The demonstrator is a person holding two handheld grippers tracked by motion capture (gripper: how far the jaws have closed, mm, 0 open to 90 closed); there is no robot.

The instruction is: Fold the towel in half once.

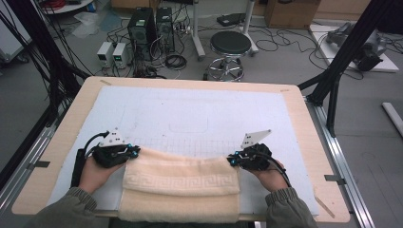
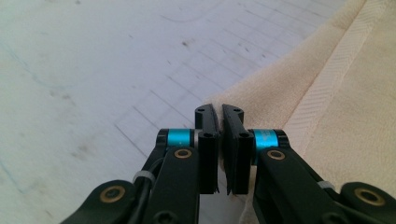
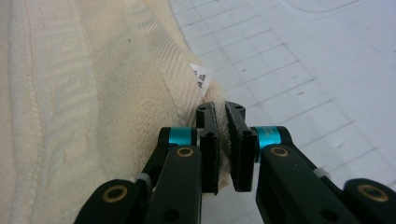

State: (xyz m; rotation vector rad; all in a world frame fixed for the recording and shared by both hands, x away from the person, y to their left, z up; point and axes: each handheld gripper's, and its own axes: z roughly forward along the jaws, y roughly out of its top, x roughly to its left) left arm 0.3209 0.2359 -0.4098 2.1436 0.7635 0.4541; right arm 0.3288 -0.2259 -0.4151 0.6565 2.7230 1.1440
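1. A cream towel (image 1: 179, 189) lies folded at the near edge of the tabletop (image 1: 299, 114), on a pale gridded mat (image 1: 199, 114); its near part hangs over the edge toward the person.
2. A woven key-pattern band (image 1: 180, 182) runs across the towel's upper layer, parallel to the near edge.
3. The left gripper (image 1: 130, 153) sits at the towel's far left corner. In the left gripper view its jaws are pinched nearly together on that corner of the towel (image 2: 327, 107), with a thin fold of cloth squeezed between the pads.
4. The right gripper (image 1: 233, 159) sits at the towel's far right corner. In the right gripper view its jaws are likewise pinched on the corner of the towel (image 3: 93, 93), cloth showing in the narrow gap between the pads.
5. A small white label (image 3: 201, 77) sticks out from the towel's hem just beyond the right gripper's jaw tips.
6. Both of the person's hands come in from the bottom of the high view, in olive-green sleeves (image 1: 71, 209), one on each side of the towel.
7. Beyond the tabletop, on the floor, stand a black round stool (image 1: 230, 45), two computer towers (image 1: 152, 26) and loose cables.
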